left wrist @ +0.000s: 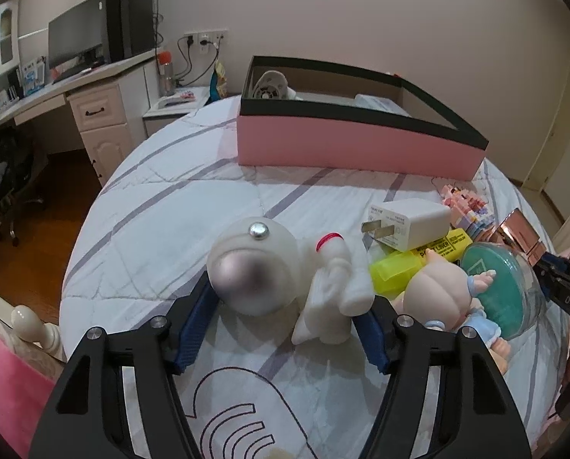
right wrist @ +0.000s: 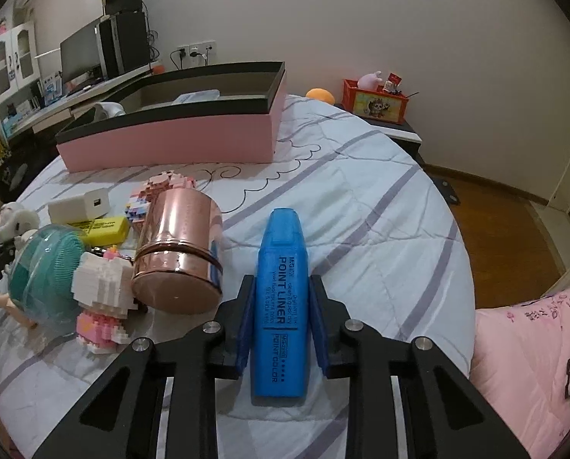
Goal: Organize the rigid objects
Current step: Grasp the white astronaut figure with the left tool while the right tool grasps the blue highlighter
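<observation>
A white astronaut figure [left wrist: 281, 271] lies on the bed between the open jaws of my left gripper [left wrist: 281, 321]; the pads stand on either side of it, apart from it. My right gripper [right wrist: 283, 306] is shut on a blue highlighter [right wrist: 283, 306] that lies on the quilt. A pink box with a black rim [left wrist: 353, 141] stands farther back; it also shows in the right wrist view [right wrist: 177, 141]. It holds a white object [left wrist: 269, 84].
A pile lies to the right of the astronaut: a white charger [left wrist: 411, 222], a yellow highlighter [left wrist: 418, 260], a baby doll [left wrist: 445, 294], a teal round case [left wrist: 503, 287], a rose-gold tin [right wrist: 181, 252], a block figure [right wrist: 101, 298]. The bed edge and a desk [left wrist: 93, 88] are to the left.
</observation>
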Available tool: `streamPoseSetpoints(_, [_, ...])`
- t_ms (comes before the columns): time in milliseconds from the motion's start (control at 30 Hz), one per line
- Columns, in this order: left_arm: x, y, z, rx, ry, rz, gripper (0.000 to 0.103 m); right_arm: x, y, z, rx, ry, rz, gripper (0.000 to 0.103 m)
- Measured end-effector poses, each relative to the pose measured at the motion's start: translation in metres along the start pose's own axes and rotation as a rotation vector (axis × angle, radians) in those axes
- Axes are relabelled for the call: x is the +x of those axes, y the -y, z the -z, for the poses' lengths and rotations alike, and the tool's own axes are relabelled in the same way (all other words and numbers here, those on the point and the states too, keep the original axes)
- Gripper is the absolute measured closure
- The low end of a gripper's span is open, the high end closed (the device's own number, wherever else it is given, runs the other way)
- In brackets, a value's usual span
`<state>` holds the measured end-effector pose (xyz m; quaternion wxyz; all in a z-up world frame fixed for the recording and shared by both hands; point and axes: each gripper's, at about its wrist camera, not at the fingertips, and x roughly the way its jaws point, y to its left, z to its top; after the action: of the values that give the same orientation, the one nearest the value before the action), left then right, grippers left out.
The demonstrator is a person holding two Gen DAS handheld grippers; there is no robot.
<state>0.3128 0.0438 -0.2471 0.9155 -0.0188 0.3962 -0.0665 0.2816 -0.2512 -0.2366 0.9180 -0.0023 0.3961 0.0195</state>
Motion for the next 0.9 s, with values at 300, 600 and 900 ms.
streamPoseSetpoints(300, [-0.02, -0.001, 0.001, -0.018, 0.085, -0.018, 0.035, -0.015, 0.002, 0.005, 0.053, 0.057, -0.051, 0.077])
streamPoseSetpoints(600, [-0.07, 0.015, -0.01, 0.024, 0.217, -0.055, 0.035, -0.053, -0.005, -0.006, 0.072, 0.182, -0.064, 0.077])
streamPoseSetpoints(900, [-0.142, 0.049, -0.031, 0.071, 0.414, -0.06, 0.035, -0.125, -0.037, -0.039, 0.033, 0.387, -0.133, 0.076])
